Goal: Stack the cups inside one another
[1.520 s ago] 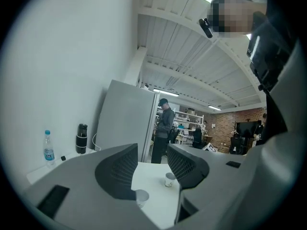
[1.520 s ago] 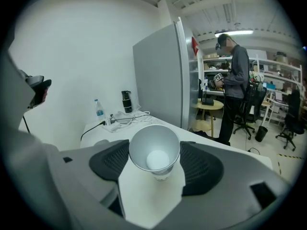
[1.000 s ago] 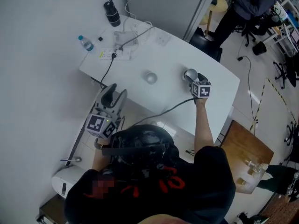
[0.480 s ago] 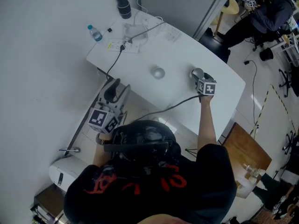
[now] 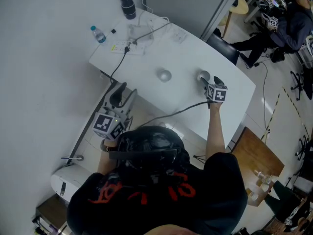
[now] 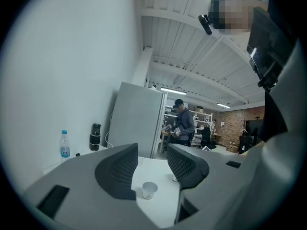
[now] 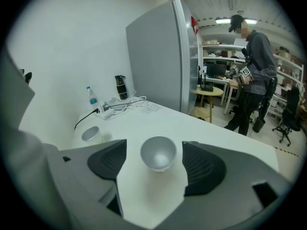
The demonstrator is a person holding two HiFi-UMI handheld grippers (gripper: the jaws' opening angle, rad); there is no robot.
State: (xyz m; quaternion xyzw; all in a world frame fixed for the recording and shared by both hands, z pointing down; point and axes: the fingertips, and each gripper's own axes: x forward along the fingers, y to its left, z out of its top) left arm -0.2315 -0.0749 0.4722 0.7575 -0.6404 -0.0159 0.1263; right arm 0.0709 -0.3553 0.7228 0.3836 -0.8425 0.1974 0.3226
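The right hand-held gripper (image 7: 154, 172), its jaws just opened wider, brackets without touching a light, crushable white paper cup (image 7: 158, 152) by the tabletop's (image 7: 216, 128) near edge, so pinch its wall gently.

The table (image 5: 186, 62) is plain white. On it, one cup (image 7: 158, 152) and the other cup (image 7: 90, 134) are white outside and silvery grey inside. At one table corner stand a black flask (image 5: 128, 5) and a clear bottle (image 5: 98, 34) with a blue cap. The left gripper (image 6: 152, 150) is light grey with dark, mesh-patterned pads (image 6: 120, 169). Its cube (image 5: 105, 127) bears black-and-white square markers.
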